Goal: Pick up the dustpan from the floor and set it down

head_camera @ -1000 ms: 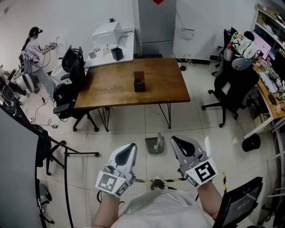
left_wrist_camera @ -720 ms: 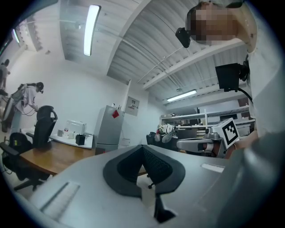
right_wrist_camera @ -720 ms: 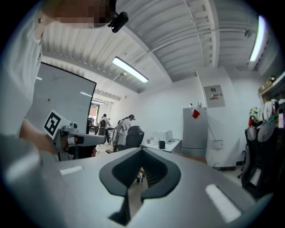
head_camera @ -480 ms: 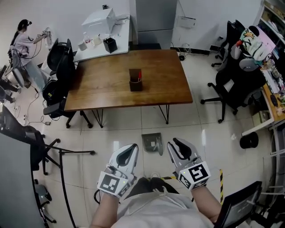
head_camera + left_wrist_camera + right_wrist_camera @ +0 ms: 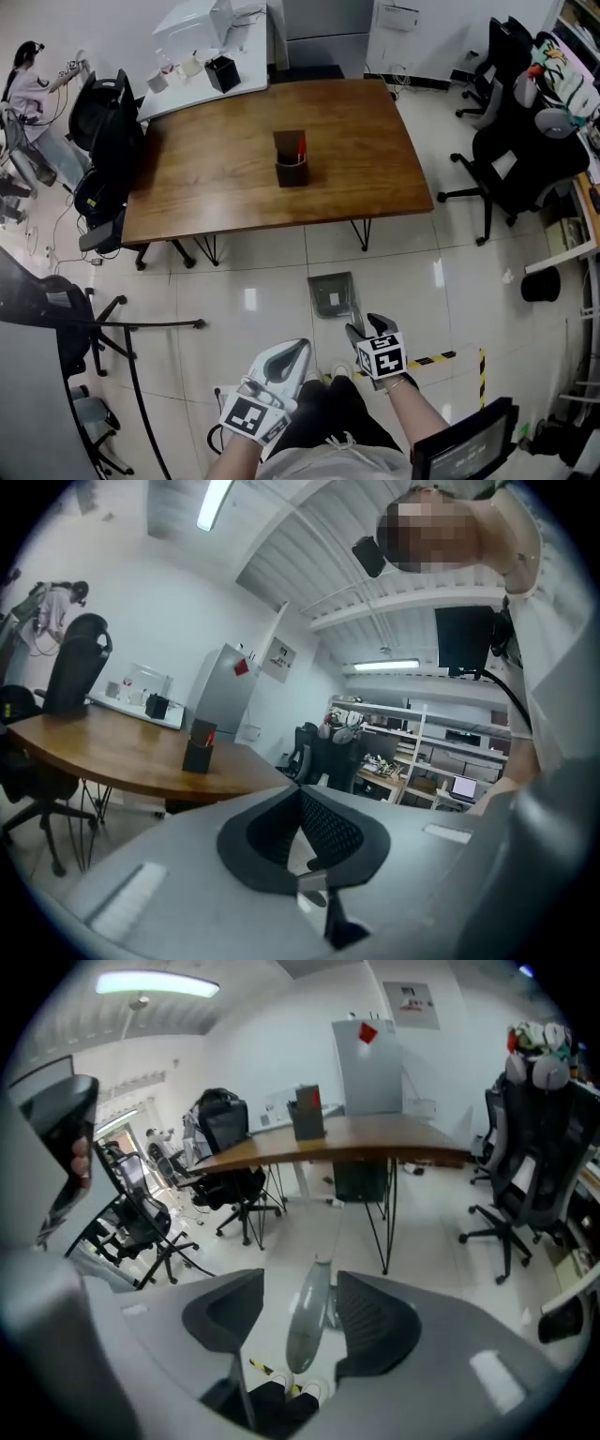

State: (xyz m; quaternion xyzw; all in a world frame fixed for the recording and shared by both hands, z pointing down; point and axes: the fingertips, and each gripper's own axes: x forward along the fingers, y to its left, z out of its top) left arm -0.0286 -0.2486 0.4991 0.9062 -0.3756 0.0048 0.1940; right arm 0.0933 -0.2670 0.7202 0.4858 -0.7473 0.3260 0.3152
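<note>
Dustpan (image 5: 332, 292) handle between right tool (image 5: 364, 327) jaws, which have just been opening

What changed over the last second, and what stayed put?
The right gripper dropped toward the dustpan; its jaws have just been opening and now straddle the handle without clamping it. The left gripper sank a little, jaws shut. Dustpan still on the floor.

- The dustpan (image 5: 332, 293) was grey.
- The table (image 5: 216, 169) was warm brown wood.
- The floor (image 5: 253, 272) was pale, glossy tile.
- The tape (image 5: 436, 357) was striped yellow and black.
- The left gripper (image 5: 298, 348) and right gripper (image 5: 366, 327) were light grey with black pads (image 5: 375, 1321); their cubes (image 5: 382, 354) bore black-and-white square markers.
- The office chair (image 5: 511, 159) was black.
</note>
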